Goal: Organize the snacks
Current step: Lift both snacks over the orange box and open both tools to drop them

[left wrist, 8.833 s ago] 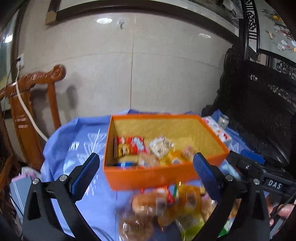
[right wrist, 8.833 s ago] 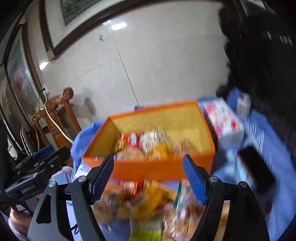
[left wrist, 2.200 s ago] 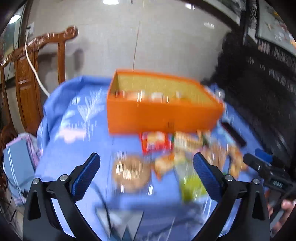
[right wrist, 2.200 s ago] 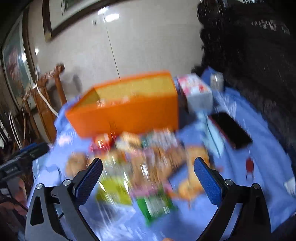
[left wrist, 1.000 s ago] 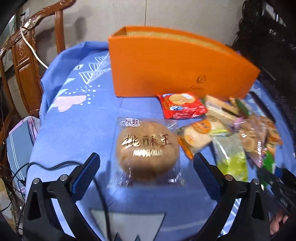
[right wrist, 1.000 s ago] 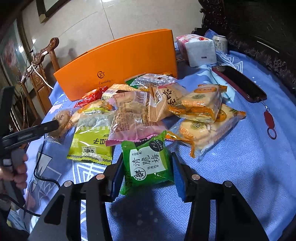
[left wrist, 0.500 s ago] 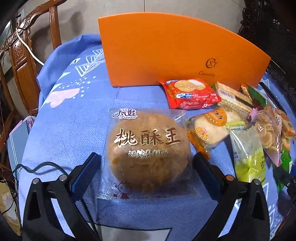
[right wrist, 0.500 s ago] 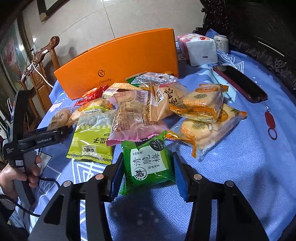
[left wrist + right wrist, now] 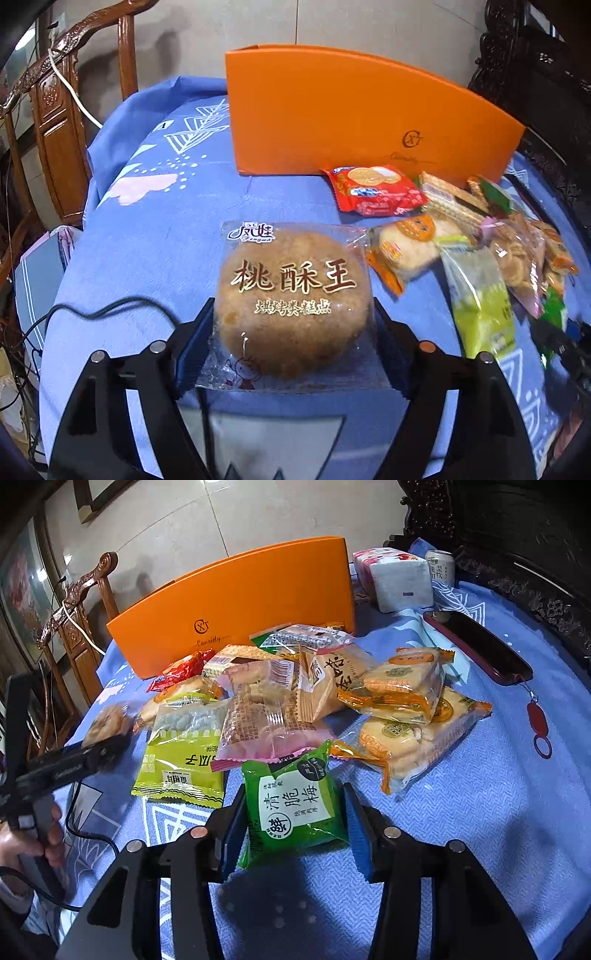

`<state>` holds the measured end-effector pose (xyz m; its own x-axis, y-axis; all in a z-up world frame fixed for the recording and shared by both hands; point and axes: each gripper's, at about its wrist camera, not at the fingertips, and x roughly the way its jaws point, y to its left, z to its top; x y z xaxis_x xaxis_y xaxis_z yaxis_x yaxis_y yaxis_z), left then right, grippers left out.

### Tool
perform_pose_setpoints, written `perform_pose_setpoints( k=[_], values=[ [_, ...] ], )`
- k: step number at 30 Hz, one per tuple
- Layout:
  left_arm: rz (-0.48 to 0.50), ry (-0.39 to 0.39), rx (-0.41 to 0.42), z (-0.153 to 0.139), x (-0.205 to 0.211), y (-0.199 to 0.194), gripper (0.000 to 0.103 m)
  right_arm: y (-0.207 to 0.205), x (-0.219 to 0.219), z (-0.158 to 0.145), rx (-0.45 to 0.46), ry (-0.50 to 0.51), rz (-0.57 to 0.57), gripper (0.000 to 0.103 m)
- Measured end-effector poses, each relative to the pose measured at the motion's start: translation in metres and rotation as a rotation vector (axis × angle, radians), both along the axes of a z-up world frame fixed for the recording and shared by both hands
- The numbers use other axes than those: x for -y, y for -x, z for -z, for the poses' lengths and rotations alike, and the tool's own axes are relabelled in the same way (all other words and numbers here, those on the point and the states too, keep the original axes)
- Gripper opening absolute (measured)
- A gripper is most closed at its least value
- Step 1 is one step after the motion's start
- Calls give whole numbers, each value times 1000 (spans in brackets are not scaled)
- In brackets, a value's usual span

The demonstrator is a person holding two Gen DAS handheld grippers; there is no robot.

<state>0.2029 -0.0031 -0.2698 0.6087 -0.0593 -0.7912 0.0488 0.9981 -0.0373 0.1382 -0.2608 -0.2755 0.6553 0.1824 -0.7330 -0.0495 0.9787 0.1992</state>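
Gripping from both sides, the left tool (image 9: pixel 293 345) was clamped on the walnut cake packet (image 9: pixel 293 299), which lay on the blue-clothed surface (image 9: pixel 147 240) in front of the orange box (image 9: pixel 351 122). The right tool (image 9: pixel 295 829) had its blue pads (image 9: pixel 360 834) closed against the green plum packet (image 9: pixel 295 805) at the near edge of the snack pile (image 9: pixel 295 694). A red biscuit packet (image 9: pixel 375 189) lay just beside the box. A phone (image 9: pixel 476 646) rested to the right, apart from the pile.
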Motion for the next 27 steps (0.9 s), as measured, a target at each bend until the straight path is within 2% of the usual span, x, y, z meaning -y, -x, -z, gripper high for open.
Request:
perform_pose_setpoints(
  k=[4, 9, 14, 20, 23, 27],
  values=[
    [10, 19, 27, -15, -10, 19, 76, 6, -2, -5, 38, 17, 8, 46],
    [23, 39, 87, -45, -22, 36, 76, 27, -4, -21, 97, -25, -2, 46],
    [37, 64, 127, -71, -26, 34, 76, 33, -9, -48, 156, -33, -19, 46],
    [54, 92, 194, -109, -19, 4, 76, -1, -11, -99, 263, -69, -36, 46],
    [64, 110, 226, -127, -16, -20, 76, -35, -8, -128, 309, -107, -42, 47],
    [85, 93, 266, -152, -5, -69, 76, -85, -10, -154, 348, -83, -45, 47]
  ],
)
